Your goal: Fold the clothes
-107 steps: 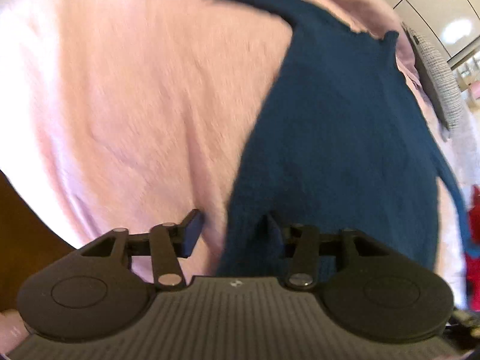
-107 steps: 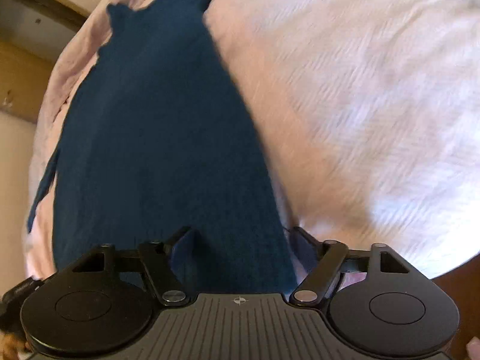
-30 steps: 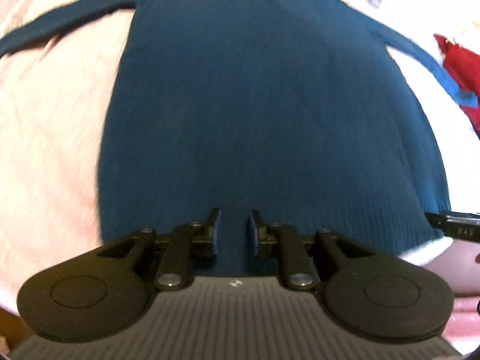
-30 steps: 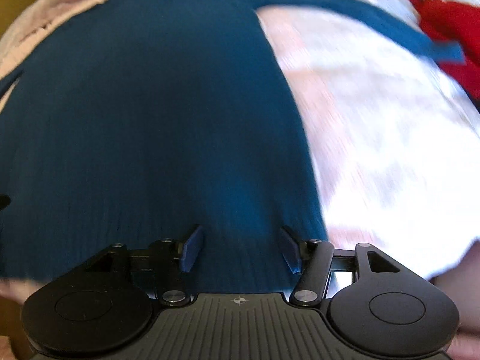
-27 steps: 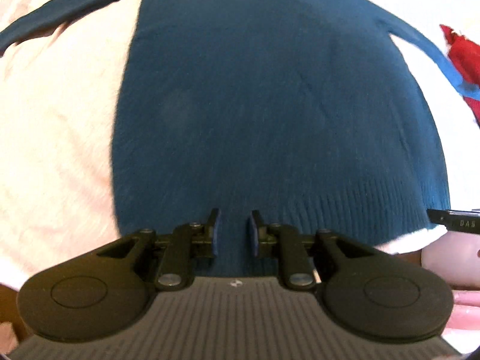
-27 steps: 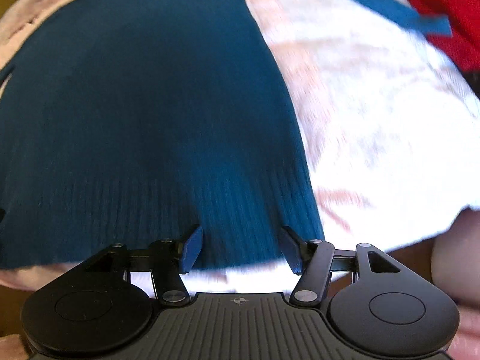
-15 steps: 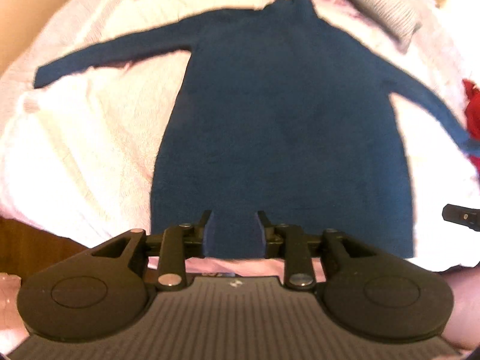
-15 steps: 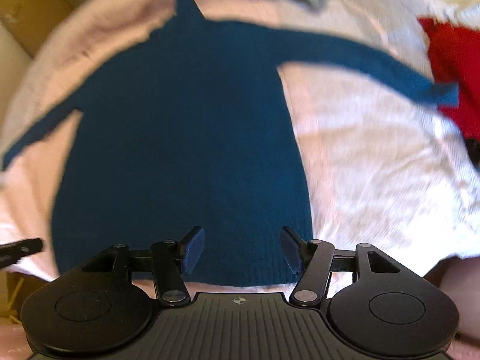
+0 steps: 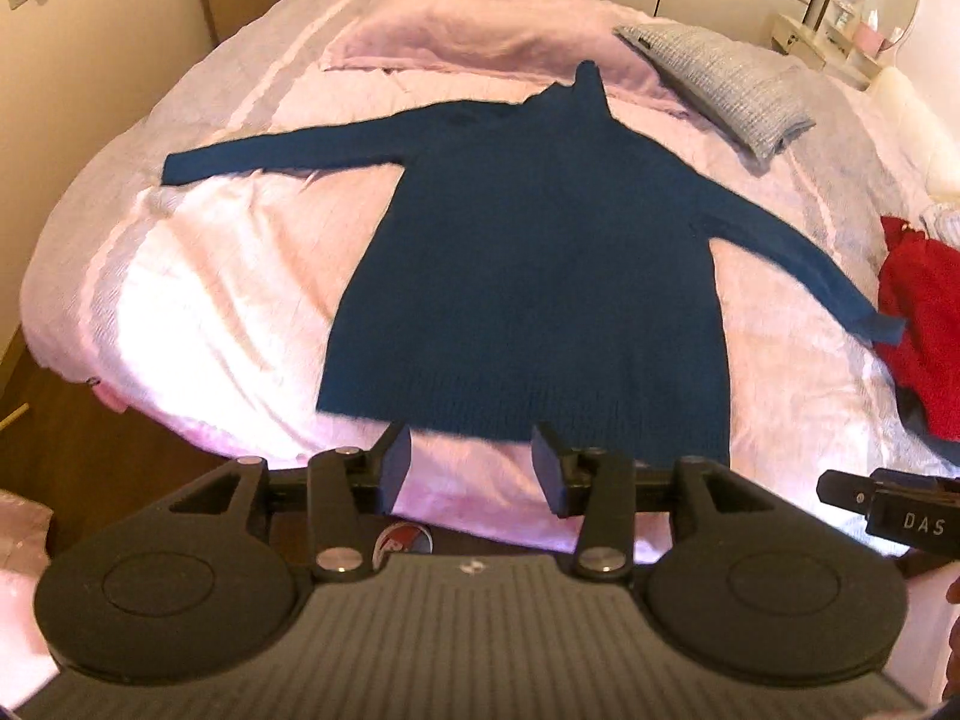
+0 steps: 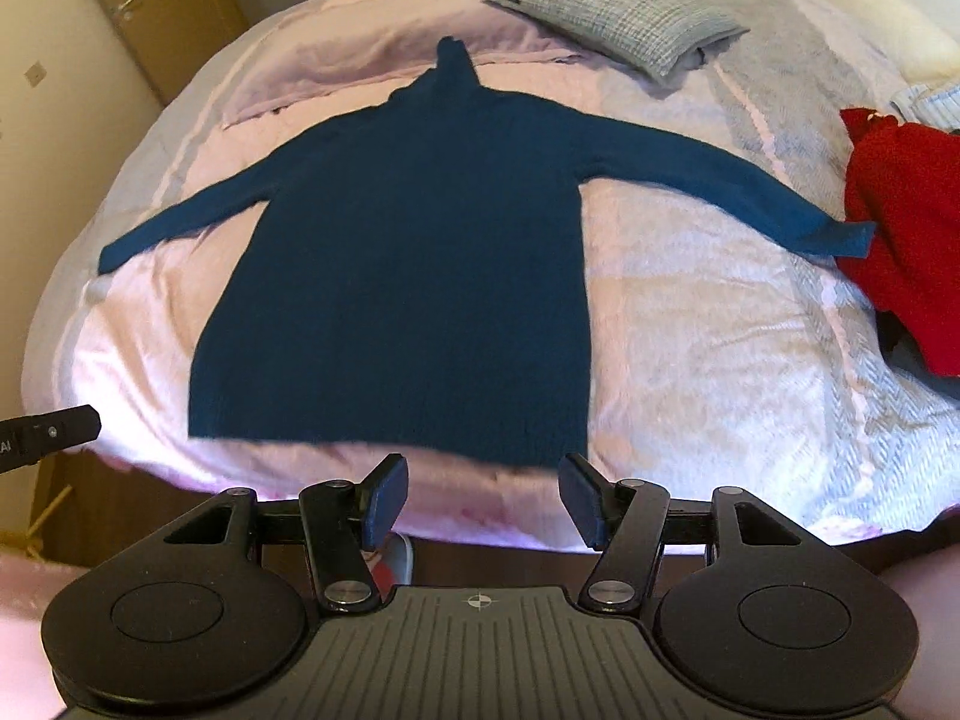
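Observation:
A dark blue turtleneck sweater (image 9: 540,264) lies flat on the pink bedspread (image 9: 228,276), sleeves spread to both sides and hem toward me. It also shows in the right wrist view (image 10: 408,276). My left gripper (image 9: 471,465) is open and empty, held back off the foot of the bed just below the hem. My right gripper (image 10: 480,501) is open and empty, also back from the hem. The tip of the right gripper shows at the right edge of the left wrist view (image 9: 888,507).
A red garment (image 10: 906,228) lies on the bed's right side, touching the sweater's right cuff. A grey folded cloth (image 10: 618,18) and a pink pillow (image 9: 480,36) lie at the head. Dark wooden floor (image 9: 78,444) borders the bed's foot.
Both grippers pulled back and up from the sweater's hem to past the bed's foot. The left jaws opened wider. The whole sweater is now in view, spread flat.

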Action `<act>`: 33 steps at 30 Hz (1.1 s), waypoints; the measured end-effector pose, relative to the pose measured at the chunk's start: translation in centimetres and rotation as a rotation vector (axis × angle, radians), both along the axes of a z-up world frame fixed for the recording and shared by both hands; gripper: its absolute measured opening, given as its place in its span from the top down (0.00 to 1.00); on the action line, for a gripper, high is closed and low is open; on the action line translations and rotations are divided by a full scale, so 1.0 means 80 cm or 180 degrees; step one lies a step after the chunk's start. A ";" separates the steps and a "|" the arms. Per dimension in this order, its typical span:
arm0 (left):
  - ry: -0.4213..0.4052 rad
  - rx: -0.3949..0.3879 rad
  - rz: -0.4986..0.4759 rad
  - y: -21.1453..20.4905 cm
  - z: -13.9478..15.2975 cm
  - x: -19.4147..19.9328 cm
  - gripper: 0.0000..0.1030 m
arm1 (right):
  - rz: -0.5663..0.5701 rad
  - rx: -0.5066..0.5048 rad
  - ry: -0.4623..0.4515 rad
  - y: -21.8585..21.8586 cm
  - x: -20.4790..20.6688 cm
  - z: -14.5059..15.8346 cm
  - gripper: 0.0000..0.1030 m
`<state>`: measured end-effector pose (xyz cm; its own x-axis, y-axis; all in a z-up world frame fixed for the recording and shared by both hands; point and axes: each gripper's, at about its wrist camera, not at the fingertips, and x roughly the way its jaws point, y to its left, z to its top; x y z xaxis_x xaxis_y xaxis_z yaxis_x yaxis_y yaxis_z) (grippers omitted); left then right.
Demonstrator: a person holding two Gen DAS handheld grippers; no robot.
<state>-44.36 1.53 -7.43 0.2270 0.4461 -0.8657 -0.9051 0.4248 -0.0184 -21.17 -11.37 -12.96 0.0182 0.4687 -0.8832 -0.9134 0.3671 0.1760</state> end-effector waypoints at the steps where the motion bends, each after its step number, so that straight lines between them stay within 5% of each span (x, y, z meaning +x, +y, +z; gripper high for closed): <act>1: 0.0009 0.0005 -0.0011 -0.007 0.003 0.000 0.61 | 0.0009 0.0001 -0.0001 -0.004 -0.003 0.002 0.42; 33: 0.0063 0.0209 -0.0199 -0.066 0.028 -0.013 0.56 | -0.0134 -0.0004 -0.0079 -0.067 -0.036 0.019 0.42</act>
